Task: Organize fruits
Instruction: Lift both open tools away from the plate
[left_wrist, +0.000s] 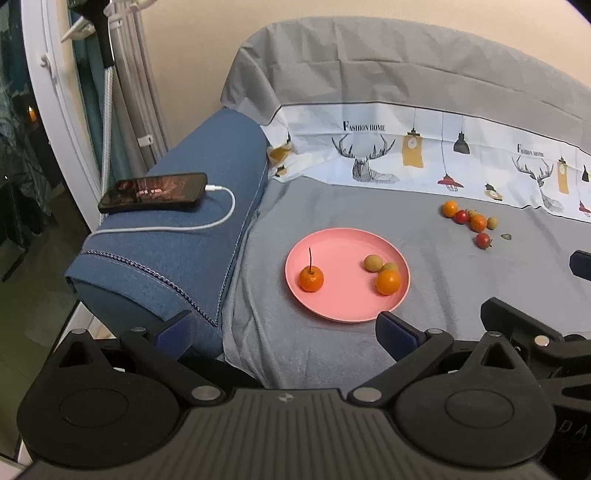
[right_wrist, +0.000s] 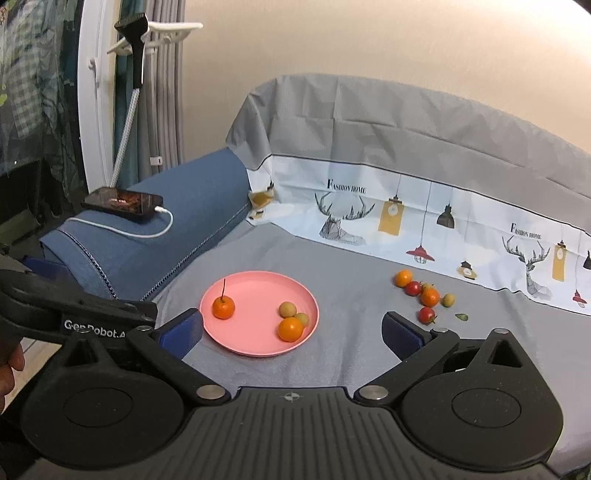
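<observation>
A pink plate (left_wrist: 332, 254) (right_wrist: 255, 291) lies on the grey sheet. It holds an orange with a stem (left_wrist: 311, 278) (right_wrist: 223, 307), a second orange (left_wrist: 388, 281) (right_wrist: 290, 329) and two yellowish longans (left_wrist: 372, 262) (right_wrist: 287, 309). A loose cluster of oranges, red tomatoes and longans (left_wrist: 472, 221) (right_wrist: 424, 295) lies on the sheet to the right. My left gripper (left_wrist: 286, 332) is open and empty, in front of the plate. My right gripper (right_wrist: 291, 332) is open and empty, in front of the plate and cluster.
A blue sofa arm (left_wrist: 177, 240) (right_wrist: 147, 243) at left carries a phone (left_wrist: 153, 192) (right_wrist: 122, 203) on a white cable. A patterned cloth (left_wrist: 424, 155) (right_wrist: 424, 218) covers the backrest. A small green leaf (left_wrist: 506, 236) (right_wrist: 461, 316) lies by the cluster.
</observation>
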